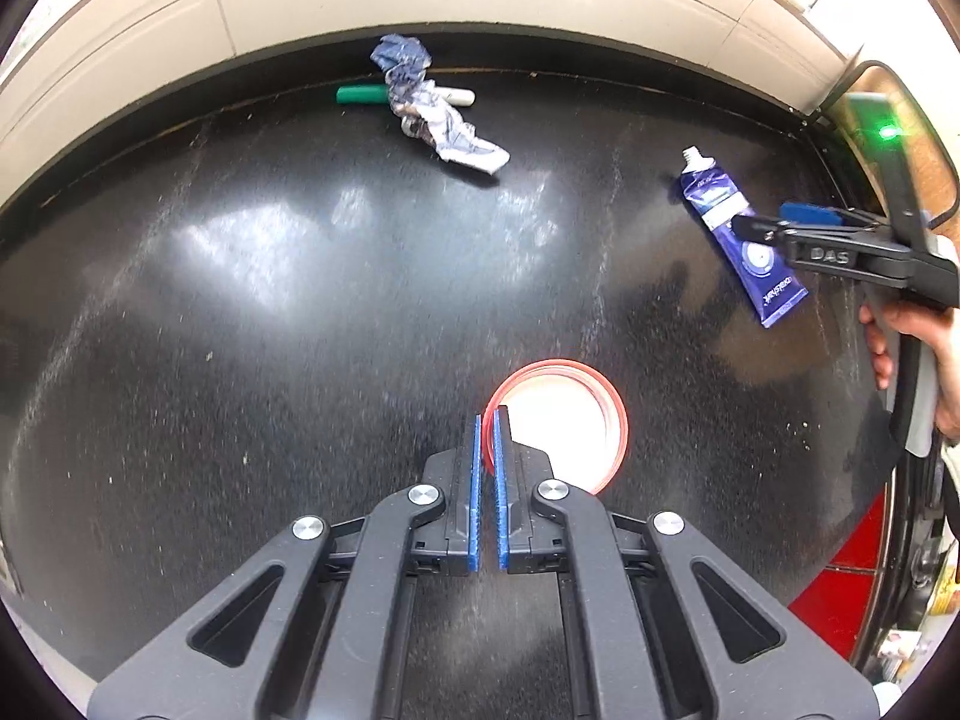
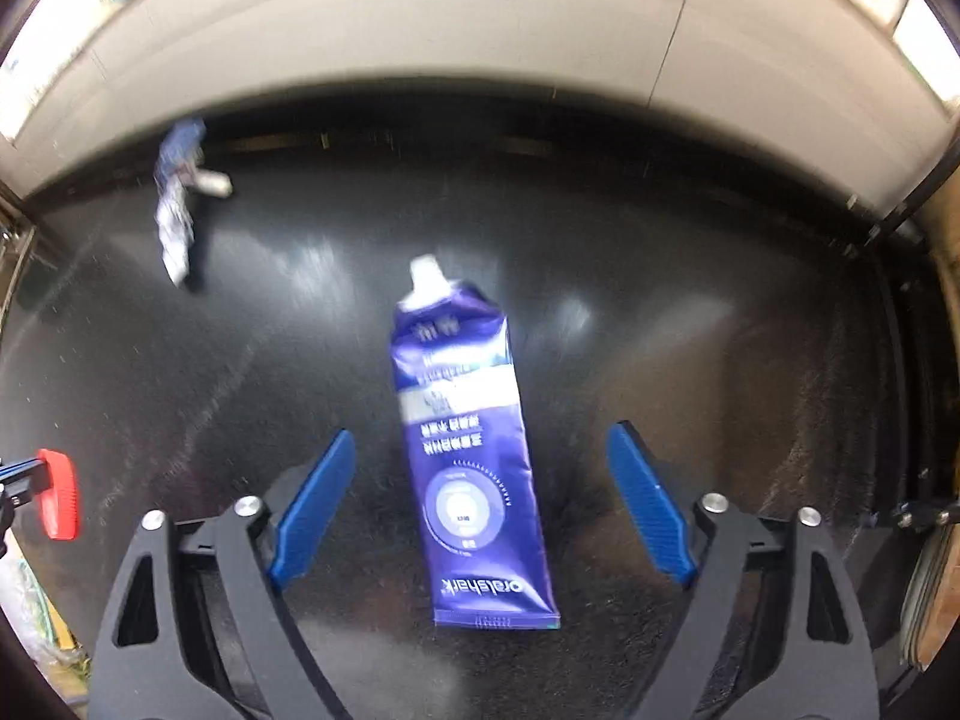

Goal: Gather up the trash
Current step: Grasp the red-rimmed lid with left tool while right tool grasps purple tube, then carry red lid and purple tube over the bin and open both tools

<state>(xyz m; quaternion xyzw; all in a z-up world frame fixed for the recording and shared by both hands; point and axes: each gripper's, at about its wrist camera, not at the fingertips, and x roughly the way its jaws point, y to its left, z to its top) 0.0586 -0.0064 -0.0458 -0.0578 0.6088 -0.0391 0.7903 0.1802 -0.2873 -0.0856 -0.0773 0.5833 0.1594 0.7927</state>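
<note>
Left gripper [image 1: 487, 420] pinching red cup [image 1: 558, 423] rim near worktop's front edge. Right gripper [image 2: 480, 480] gaping wide, straddling toothpaste tube [image 2: 474, 450] toward right edge, holding nothing. Risk: flat tube slipping under pads while closing.

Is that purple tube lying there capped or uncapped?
Uncapped. The purple tube lies flat on the dark table, and its white threaded nozzle is bare, with no cap on it.
</note>
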